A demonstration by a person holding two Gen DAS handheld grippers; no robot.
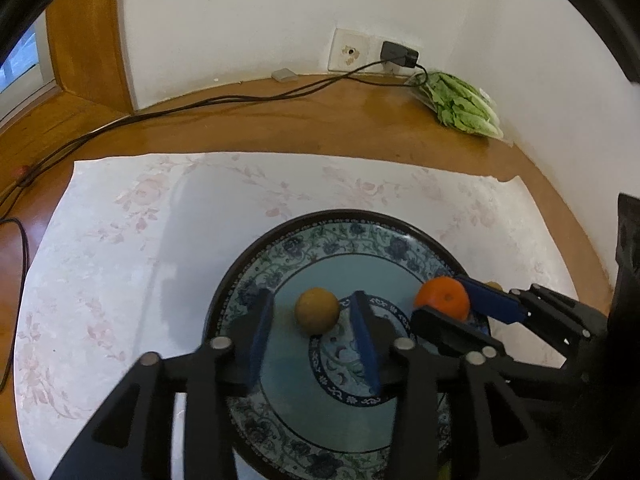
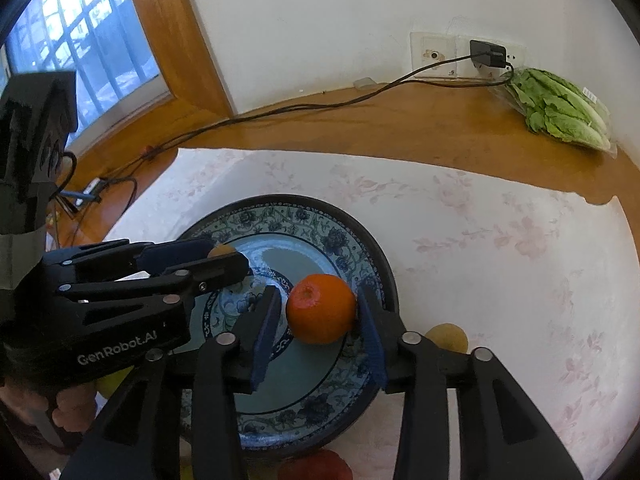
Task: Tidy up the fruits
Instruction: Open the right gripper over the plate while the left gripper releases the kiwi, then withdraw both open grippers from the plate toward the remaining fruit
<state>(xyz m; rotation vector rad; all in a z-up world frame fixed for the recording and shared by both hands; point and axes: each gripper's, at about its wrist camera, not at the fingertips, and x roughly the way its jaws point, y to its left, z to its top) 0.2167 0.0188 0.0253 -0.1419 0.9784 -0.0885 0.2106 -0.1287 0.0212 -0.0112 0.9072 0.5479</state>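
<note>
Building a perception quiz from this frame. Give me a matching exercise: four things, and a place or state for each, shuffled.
Things:
1. orange
2. brownish-yellow fruit
3. lettuce bag
4. charger

Places or states:
A. plugged into the wall socket
B. on the wooden surface by the wall
C. between the right gripper fingers, over the plate
D. on the plate, between the open left gripper fingers

Pairs: 1-C, 2-D, 3-B, 4-A

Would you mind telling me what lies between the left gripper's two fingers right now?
In the left wrist view, a small yellow-brown fruit sits on the patterned plate between the open left gripper's fingers, nearer the right-hand one.
</note>
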